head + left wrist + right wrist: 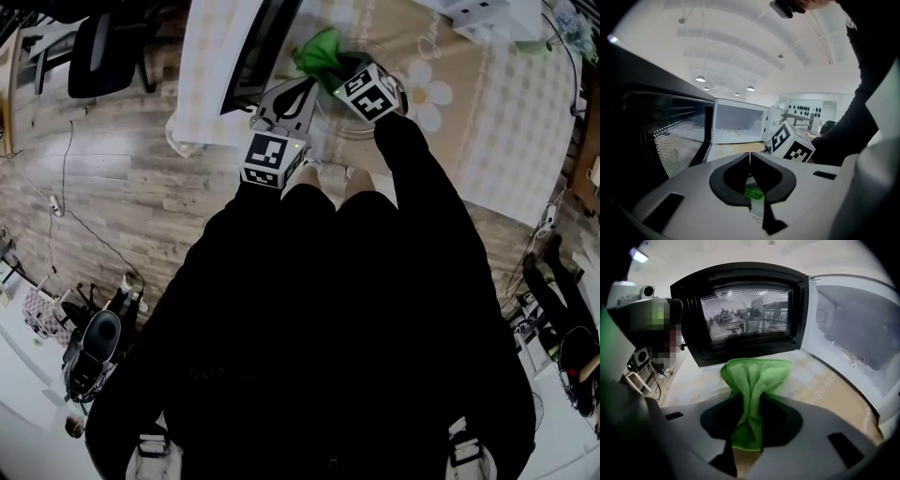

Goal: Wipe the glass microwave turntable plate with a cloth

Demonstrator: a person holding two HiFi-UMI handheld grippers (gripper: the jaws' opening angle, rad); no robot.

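Bunched green cloth (754,373) is pinched in my right tongs (750,401); the clear glass plate (757,209) has its rim between my left tongs (750,157).

bright ceiling lamps, fisheye-warped edges, dark vignetted corners, perhaps slightly soft

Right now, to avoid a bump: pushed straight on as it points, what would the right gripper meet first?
Probably the open microwave door, straight ahead past the green cloth that the right gripper clamps; the cloth would touch first. Depth is unclear.
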